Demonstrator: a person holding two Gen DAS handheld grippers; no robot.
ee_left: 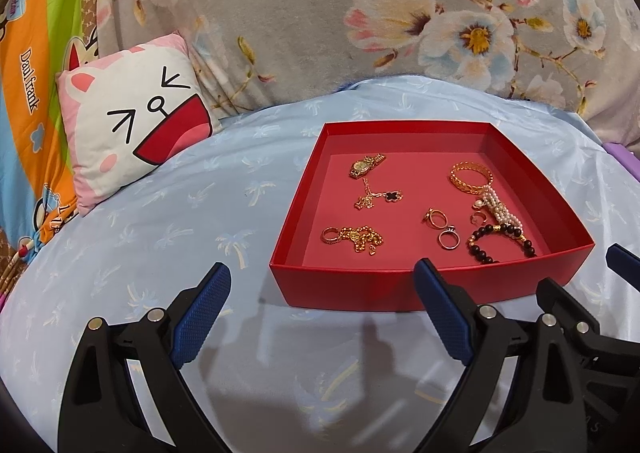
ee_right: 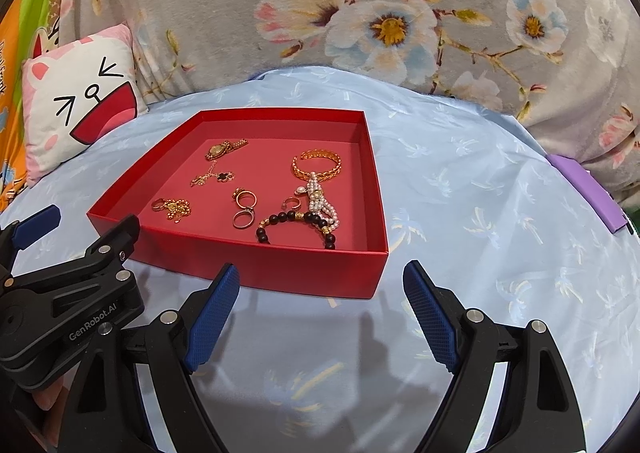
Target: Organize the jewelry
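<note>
A red tray [ee_left: 352, 285] [ee_right: 280, 273] sits on a light blue bedspread. In it lie a gold watch [ee_left: 366, 165] [ee_right: 224, 148], a black clover necklace [ee_left: 378, 199], a gold chain with a ring [ee_left: 354, 239] [ee_right: 172, 209], several rings [ee_left: 440, 227] [ee_right: 243, 207], a gold bangle [ee_left: 471, 175] [ee_right: 318, 165], a pearl bracelet [ee_left: 498, 209] [ee_right: 320, 201] and a black bead bracelet [ee_left: 500, 243] [ee_right: 296, 229]. My left gripper [ee_left: 322, 307] is open and empty just before the tray's front wall. My right gripper [ee_right: 320, 309] is open and empty at the tray's front right corner.
A cartoon pillow [ee_left: 132, 125] [ee_right: 76, 97] lies at the back left. A floral grey blanket [ee_left: 320, 13] rises behind the tray. A purple object [ee_right: 586, 189] lies at the right edge. The left gripper also shows in the right wrist view [ee_right: 72, 253].
</note>
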